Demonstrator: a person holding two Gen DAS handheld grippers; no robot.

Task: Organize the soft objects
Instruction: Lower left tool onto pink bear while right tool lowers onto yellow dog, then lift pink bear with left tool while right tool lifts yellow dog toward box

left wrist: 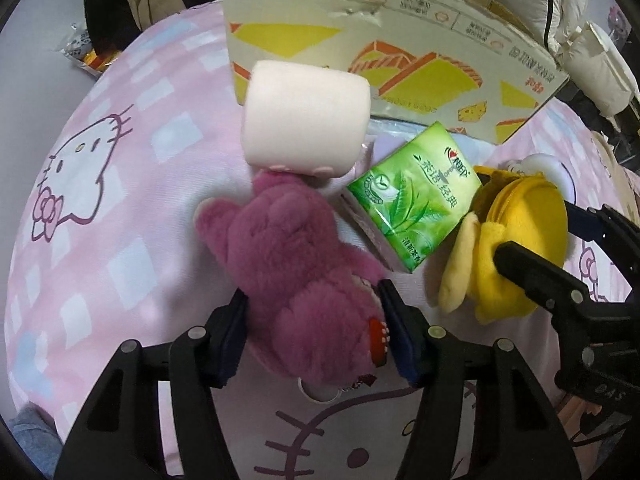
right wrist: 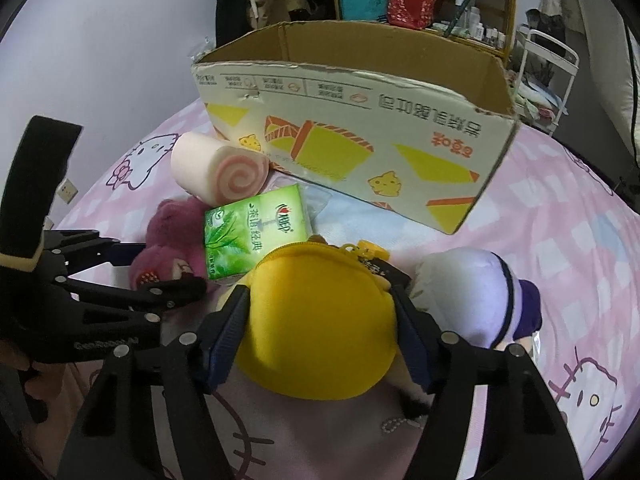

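Observation:
My left gripper (left wrist: 316, 328) is shut on a purple-pink plush bear (left wrist: 296, 264) lying on the pink bed. My right gripper (right wrist: 320, 328) is shut on a yellow plush pouch (right wrist: 320, 320); the pouch also shows in the left wrist view (left wrist: 520, 232). Between the two toys lies a green tissue pack (left wrist: 412, 200), also in the right wrist view (right wrist: 256, 232). A pink swirl-roll cushion (left wrist: 308, 120) lies just beyond the bear, against an open cardboard box (right wrist: 360, 132). A white and purple plush (right wrist: 480, 296) lies right of the pouch.
The pink Hello Kitty bedspread (left wrist: 100, 200) covers the bed. The box (left wrist: 400, 40) stands at the far side, open at the top. Cluttered shelves (right wrist: 400, 0) and a white rack (right wrist: 552, 72) stand behind the bed.

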